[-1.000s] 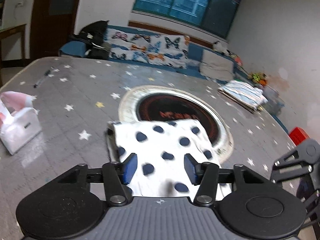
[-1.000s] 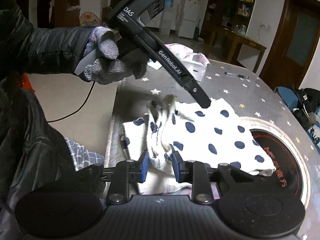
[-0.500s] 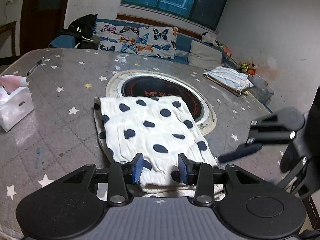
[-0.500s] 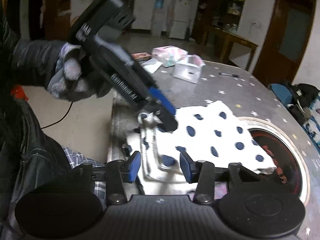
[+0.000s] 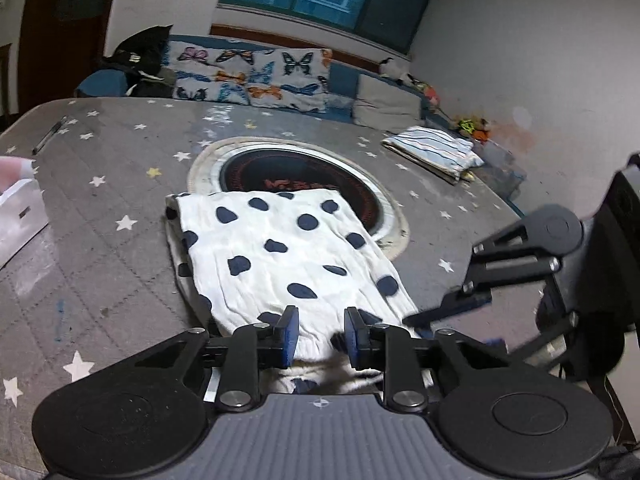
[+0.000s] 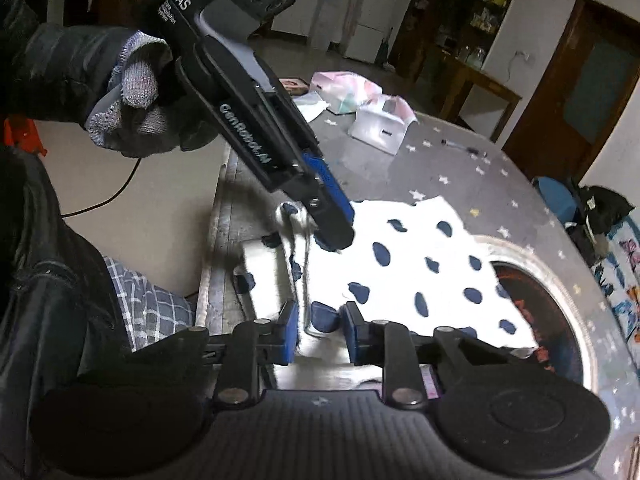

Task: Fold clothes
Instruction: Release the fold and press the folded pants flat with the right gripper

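Note:
A white garment with dark blue spots [image 5: 280, 256] lies folded on the grey star-patterned table [image 5: 120, 160], partly over the round inset burner [image 5: 300, 184]. My left gripper [image 5: 319, 336] is open, its jaws on either side of the garment's near edge. It also shows in the right wrist view [image 6: 332, 220], tips down on the garment's near-left corner. My right gripper [image 6: 319, 332] is open over the near edge of the garment [image 6: 420, 272]; it shows in the left wrist view [image 5: 452, 308] at the garment's right corner.
A folded striped cloth [image 5: 432, 152] lies at the table's far right. A white tissue box [image 5: 20, 216] stands at the left, with a pen [image 5: 48, 136] beyond it. A butterfly-print sofa [image 5: 256, 76] is behind the table.
My right gripper let go of the bunched cloth it pinched a second ago and opened. My left gripper came down to the garment's near edge and narrowed. The garment now lies flatter.

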A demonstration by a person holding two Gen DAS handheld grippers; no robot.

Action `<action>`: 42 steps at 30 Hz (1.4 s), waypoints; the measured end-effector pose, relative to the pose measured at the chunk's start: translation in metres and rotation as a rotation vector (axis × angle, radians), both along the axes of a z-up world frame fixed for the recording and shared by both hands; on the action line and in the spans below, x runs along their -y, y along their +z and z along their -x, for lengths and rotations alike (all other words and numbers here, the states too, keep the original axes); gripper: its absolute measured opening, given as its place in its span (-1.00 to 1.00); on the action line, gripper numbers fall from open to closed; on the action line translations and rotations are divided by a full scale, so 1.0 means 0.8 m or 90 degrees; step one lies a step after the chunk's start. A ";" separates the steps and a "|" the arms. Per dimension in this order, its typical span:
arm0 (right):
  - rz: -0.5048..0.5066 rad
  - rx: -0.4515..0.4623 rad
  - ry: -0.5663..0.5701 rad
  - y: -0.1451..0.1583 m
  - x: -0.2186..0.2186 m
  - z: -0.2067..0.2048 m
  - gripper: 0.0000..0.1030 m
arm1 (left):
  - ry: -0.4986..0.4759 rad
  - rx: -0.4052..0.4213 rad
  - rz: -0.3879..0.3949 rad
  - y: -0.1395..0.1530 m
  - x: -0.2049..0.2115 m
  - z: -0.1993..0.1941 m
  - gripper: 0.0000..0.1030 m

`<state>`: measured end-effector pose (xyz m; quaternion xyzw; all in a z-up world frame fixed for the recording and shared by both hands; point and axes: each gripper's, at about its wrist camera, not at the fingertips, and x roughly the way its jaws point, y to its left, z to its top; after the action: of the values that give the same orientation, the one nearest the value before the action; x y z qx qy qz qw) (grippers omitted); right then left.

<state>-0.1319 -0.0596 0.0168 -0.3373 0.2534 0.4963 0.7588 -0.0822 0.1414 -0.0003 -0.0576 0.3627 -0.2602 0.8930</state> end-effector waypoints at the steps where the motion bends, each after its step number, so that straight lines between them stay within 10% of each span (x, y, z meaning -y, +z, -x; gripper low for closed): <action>1: 0.000 0.002 0.000 0.001 0.003 0.000 -0.56 | -0.006 -0.002 -0.003 -0.001 0.002 0.002 -0.49; 11: -0.049 -0.083 0.000 0.016 0.023 -0.015 -0.29 | -0.028 0.014 -0.017 0.017 -0.001 0.009 -0.44; 18: -0.117 -0.090 -0.130 0.039 0.043 -0.068 -0.25 | -0.014 0.026 0.008 0.018 0.001 -0.014 -0.48; 42: -0.142 -0.166 -0.381 -0.054 0.030 -0.259 -0.38 | -0.053 -0.051 0.031 -0.027 0.016 -0.019 -0.41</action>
<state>0.0750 -0.0838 -0.0265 -0.0963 0.3801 0.3155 0.8641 -0.0672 0.1282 -0.0221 -0.0746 0.3938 -0.3030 0.8646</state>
